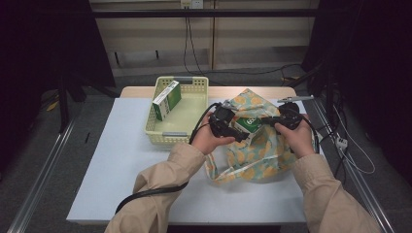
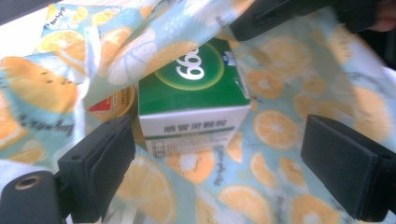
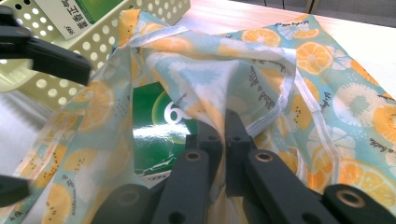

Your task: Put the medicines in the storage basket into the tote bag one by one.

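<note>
two beige sleeves come in from the bottom edge, each hand carrying a gripper over the orange-print bag (image 1: pixel 252 155) on the white table (image 1: pixel 121 160). right gripper (image 3: pixel 225 122) has its jaws pinched on the bag's rim, holding the mouth up. left gripper (image 2: pixel 217 158) stands wide open, nothing between its jaws, just above the green box (image 2: pixel 194 100) lying inside the bag. another green box (image 1: pixel 166 99) leans in the pale basket (image 1: pixel 194 87) beside it.

I saw loose tan sleeves on both forearms. Each hand carried a black claw: the left claw (image 1: pixel 241 137) had blocky matte pads (image 2: pixel 100 163) and a thick black cable trailing along the near sleeve. The right claw (image 3: pixel 224 122) showed dark grey linkage arms with round screws, a grey plate on top.
</note>
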